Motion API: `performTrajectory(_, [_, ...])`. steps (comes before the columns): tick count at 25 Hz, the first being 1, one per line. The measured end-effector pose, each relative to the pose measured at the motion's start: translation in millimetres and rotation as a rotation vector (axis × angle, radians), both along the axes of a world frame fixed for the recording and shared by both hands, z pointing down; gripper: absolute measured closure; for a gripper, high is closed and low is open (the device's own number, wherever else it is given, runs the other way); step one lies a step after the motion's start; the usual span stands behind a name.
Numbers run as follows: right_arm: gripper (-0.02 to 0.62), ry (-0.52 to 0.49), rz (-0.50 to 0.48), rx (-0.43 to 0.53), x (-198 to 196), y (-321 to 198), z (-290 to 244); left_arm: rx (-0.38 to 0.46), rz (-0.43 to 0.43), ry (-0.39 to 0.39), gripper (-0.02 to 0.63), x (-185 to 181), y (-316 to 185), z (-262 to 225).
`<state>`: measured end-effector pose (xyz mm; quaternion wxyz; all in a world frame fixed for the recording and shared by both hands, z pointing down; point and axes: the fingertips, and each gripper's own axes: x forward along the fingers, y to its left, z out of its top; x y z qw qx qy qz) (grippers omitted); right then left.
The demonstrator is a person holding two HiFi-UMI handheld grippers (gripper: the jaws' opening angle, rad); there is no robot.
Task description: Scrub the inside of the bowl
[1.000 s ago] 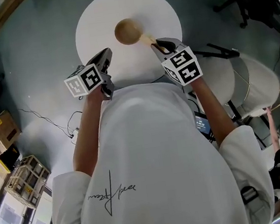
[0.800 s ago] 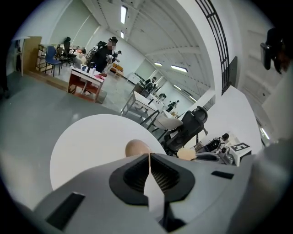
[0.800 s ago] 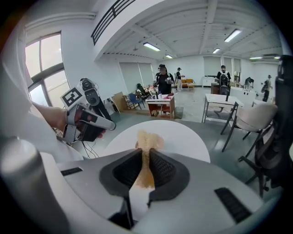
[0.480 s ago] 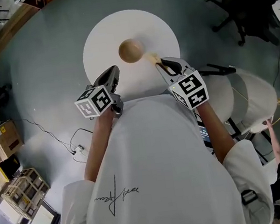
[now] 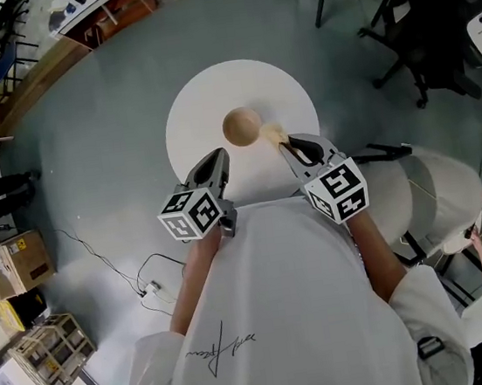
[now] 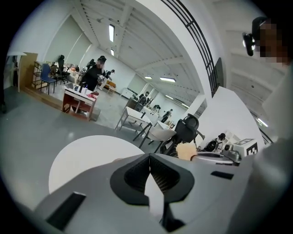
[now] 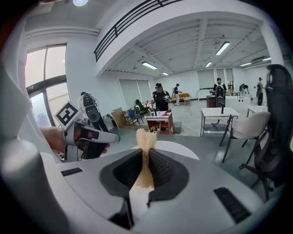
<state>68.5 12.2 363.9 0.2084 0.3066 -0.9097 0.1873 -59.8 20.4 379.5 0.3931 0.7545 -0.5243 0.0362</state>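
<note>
Head view showed a wooden bowl sitting near the middle of a round white table, with both grippers held over the table's near edge. The right gripper was pinching a tan, fibrous scrubber. The scrubber's free end lay just beside the bowl's right side; whether it touched the rim could not be told. In the right gripper view the jaws were clamped on the scrubber's narrow lower part, leaving the frayed tip sticking out ahead. The left gripper hung near the bowl's near-left side, apart from it. Its own view showed the jaws pressed together with nothing between them.

The scrubbing did not look under way yet. The main risk, as I judged it, was the bowl. Nothing steadied it, so a sideways push from the scrubber could slide it across the smooth top or tip it. The scrubber, gripped low, might also bend or twist in the jaws under pressure instead of scouring.
</note>
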Motion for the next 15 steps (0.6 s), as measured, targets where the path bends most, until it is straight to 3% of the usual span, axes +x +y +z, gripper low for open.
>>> performTrajectory(5, [0.537,0.019,-0.021,0.015,-4.2,8.7,-9.6,0.019,0.02,-0.091,0.6,6.7,3.3,-1.5])
performTrajectory(10, [0.537,0.027,-0.005,0.01,-16.1,12.2,-16.2,0.048,0.043,-0.119,0.6,1.2,7.5,-14.2])
performTrajectory(15, [0.537,0.04,0.035,0.006,-3.4,10.5,-18.4,0.089,0.07,-0.116,0.6,13.1,11.5,-27.7])
